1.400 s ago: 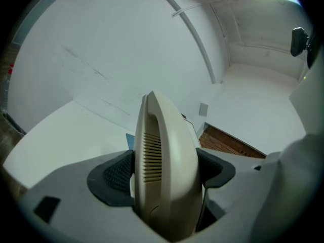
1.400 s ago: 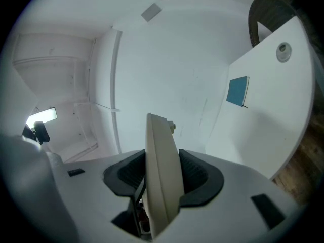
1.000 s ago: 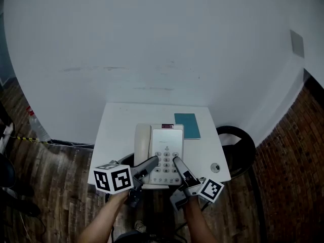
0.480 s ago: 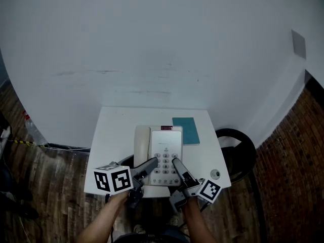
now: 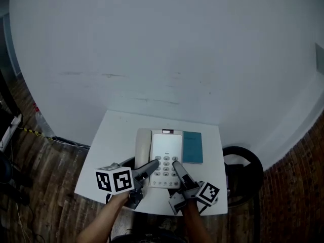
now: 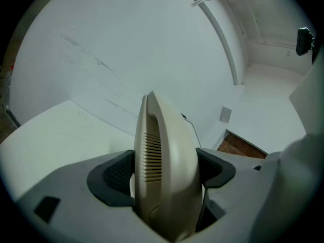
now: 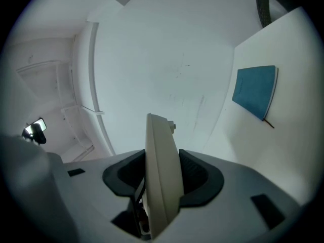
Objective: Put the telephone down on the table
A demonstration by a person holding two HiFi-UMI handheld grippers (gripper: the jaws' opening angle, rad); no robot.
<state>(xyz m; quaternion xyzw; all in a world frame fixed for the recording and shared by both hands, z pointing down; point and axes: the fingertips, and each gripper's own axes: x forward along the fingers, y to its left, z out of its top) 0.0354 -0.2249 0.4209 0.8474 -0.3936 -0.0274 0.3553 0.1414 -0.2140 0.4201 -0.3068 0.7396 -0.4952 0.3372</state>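
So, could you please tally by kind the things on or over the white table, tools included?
telephone: 1
teal notebook: 1
tools: 2, the left tool and the right tool
Total: 4

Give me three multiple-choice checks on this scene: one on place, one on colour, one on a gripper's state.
1. In the head view, the teal book lies where against the telephone?
A) left of it
B) right of it
C) on top of it
2. The table is:
A) white
B) black
C) brown
3. The left gripper is:
A) open, empty
B) shut on the telephone
C) shut on the teal book
1 B: the book lies beside the telephone's right edge.
2 A: its bare top shows white.
3 B: both pads press the cream telephone.
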